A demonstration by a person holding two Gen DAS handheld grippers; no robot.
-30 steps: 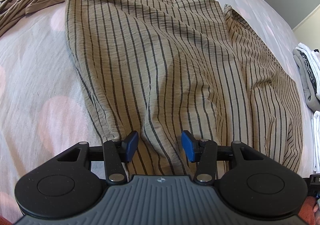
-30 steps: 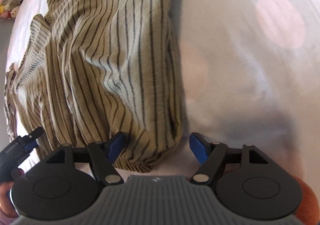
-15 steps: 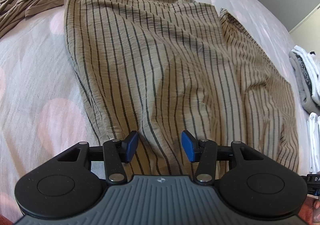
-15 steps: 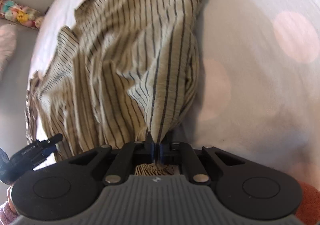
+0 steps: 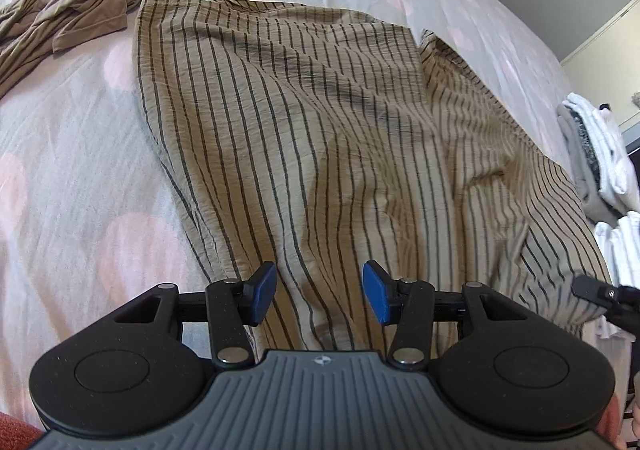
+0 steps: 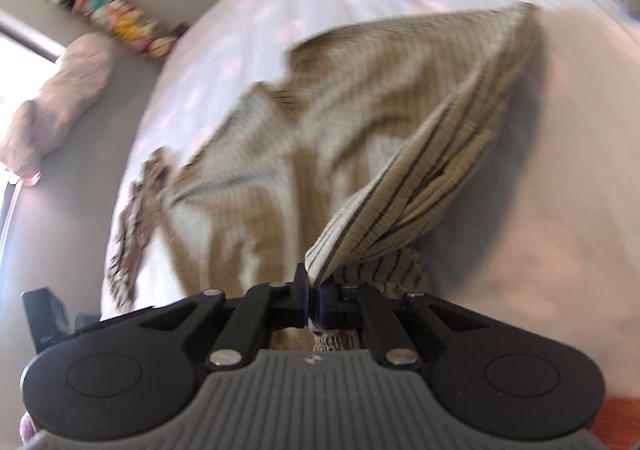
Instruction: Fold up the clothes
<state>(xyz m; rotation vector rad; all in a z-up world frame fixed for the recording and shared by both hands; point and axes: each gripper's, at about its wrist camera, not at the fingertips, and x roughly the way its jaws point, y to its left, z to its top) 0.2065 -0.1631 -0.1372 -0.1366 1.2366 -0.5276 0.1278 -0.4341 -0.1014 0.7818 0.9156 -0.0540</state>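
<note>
Tan crinkled cloth with thin dark stripes, the striped garment lies spread on a dotted bedsheet, its far parts smeared by blur in the right wrist view. One elasticated edge is pinched and lifted by the clenched right gripper, while the left gripper hangs released over the near hem. Beyond lie a crumpled brown top and a folded pile, cut off at the frame's edge.

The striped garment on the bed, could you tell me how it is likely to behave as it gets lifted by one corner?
Probably floppy: the striped garment bunches into pleats where the right gripper pinches it and sags away behind. It seems light, since thin crinkled cloth tents up from one pinch. Likely not slippery, given its textured weave, though the rest may drag across the bedspread.
</note>
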